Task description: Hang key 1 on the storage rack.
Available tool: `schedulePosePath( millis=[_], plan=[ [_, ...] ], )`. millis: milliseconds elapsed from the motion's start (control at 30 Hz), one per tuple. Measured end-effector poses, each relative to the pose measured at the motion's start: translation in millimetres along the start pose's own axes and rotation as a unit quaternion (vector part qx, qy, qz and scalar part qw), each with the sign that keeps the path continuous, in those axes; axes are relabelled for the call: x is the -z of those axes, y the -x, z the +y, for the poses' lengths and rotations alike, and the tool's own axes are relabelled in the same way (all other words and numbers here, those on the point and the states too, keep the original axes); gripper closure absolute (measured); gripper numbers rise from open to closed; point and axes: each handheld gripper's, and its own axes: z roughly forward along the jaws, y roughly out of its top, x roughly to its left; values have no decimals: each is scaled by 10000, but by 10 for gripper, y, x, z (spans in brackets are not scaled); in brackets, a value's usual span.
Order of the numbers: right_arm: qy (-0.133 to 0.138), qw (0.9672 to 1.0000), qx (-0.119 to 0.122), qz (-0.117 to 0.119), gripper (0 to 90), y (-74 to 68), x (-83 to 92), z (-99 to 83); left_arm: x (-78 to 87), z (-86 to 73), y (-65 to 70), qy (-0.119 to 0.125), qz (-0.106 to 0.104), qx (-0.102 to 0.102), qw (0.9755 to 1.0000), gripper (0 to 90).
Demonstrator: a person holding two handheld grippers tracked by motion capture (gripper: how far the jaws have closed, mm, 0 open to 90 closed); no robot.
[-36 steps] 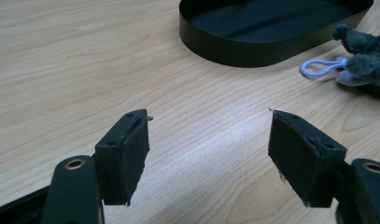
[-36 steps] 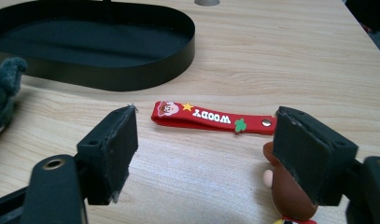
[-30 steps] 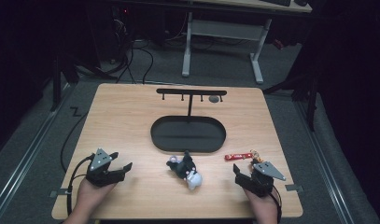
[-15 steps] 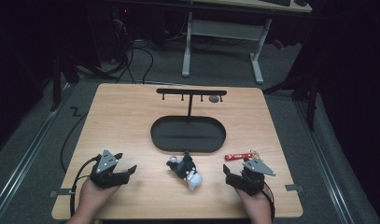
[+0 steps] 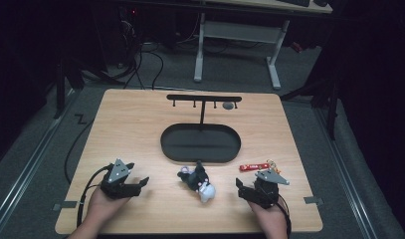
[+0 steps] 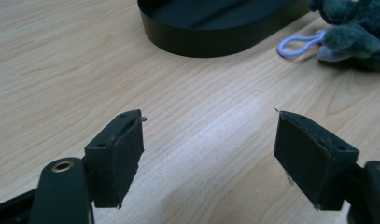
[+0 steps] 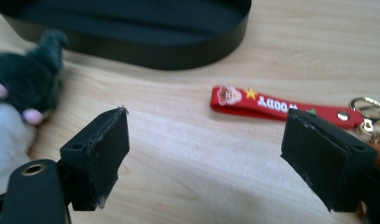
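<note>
A dark grey and white plush toy (image 5: 197,181) lies on the wooden table between my two grippers, just in front of the black oval tray (image 5: 165,144). A red strap keychain (image 5: 254,167) with a gold ring lies right of the toy. My left gripper (image 5: 140,183) rests at the front left, open, bare wood between its jaws (image 6: 208,140); the toy (image 6: 353,32) and its white loop lie beyond to the right. My right gripper (image 5: 242,186) sits at the front right, open after its jaws have just widened, nothing between them (image 7: 204,140). The red strap (image 7: 271,105) lies just ahead.
A black T-shaped hook stand (image 5: 204,98) rises from the tray's far side, with a small grey round thing (image 5: 228,105) on its right end. The tray wall (image 7: 145,51) lies close ahead of both grippers. Table legs and cables stand on the floor beyond.
Both hands have shifted slightly toward the middle of the table. The toy, strap and tray have not moved.
</note>
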Motion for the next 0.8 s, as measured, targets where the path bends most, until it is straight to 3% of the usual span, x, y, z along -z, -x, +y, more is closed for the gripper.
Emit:
schedulePosePath(
  millis=[167, 367, 533, 800],
  plan=[
    [-76, 9999, 98, -31, 154, -41, 8, 58, 63, 10, 6, 163, 18, 67, 9998, 240],
    [-233, 9993, 300, 10, 154, -120, 7, 141, 15, -1, -5, 97, 33, 81, 9999, 239],
    [-480, 9977, 473, 68, 153, -152, -20, 167, 40, -5, -14, 180, 28, 123, 9998, 237],
    [-726, 9958, 547, 116, 155, -127, -13, 216, 55, 3, -4, 164, 17, 151, 9997, 240]
  ],
)
